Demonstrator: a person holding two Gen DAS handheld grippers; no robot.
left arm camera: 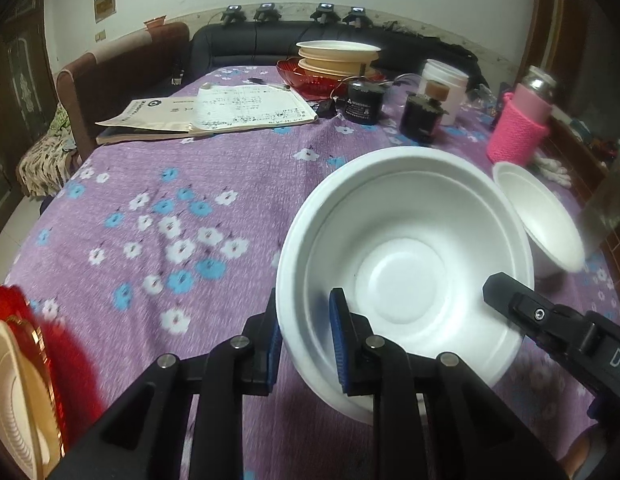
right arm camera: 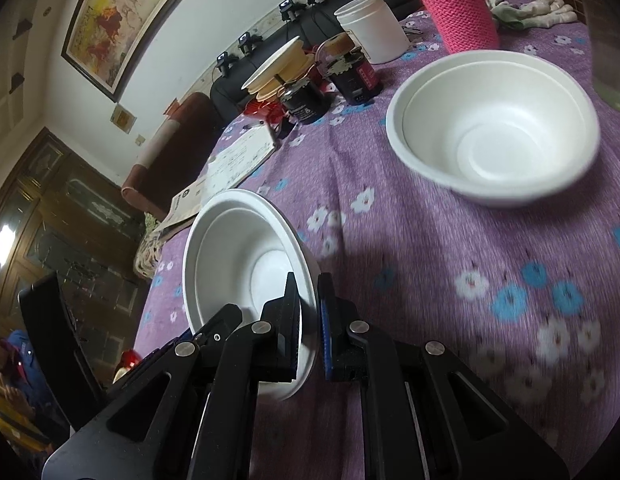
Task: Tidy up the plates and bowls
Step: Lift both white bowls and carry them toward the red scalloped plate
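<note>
Left wrist view. Nearest the lens: the left gripper (left arm camera: 305, 332), angled steeply down toward the table, jaws clamped on the near rim of a white foam bowl (left arm camera: 406, 264); one blue pad (left arm camera: 340, 336) sits inside the wall, the other outside. The bowl is tipped, its mouth facing the camera, over the purple flowered tablecloth (left arm camera: 169, 184). At 4 o'clock from the bowl's centre the right gripper (left arm camera: 498, 286) comes in from the lower right, its black tip over the same bowl's rim. A second white bowl (left arm camera: 538, 216) stands at 2 o'clock, just beside the first. Far off at 12 o'clock: a stack of cream plates on a red dish (left arm camera: 334, 60). At 8 o'clock, frame edge: a red dish holding a cream plate (left arm camera: 17, 380), blurred.

Right wrist view. Nearest the lens: the right gripper (right arm camera: 310, 320), tilted moderately downward, jaws closed tight on the right-hand rim of the tipped white foam bowl (right arm camera: 241, 264), wall pinched between the pads. The left gripper's black finger shows at that bowl's lower left rim. The second white bowl (right arm camera: 494, 128) rests upright on the cloth at 1 o'clock, well apart. Pink knitted sleeve (right arm camera: 458, 12) at 12 o'clock.
</note>
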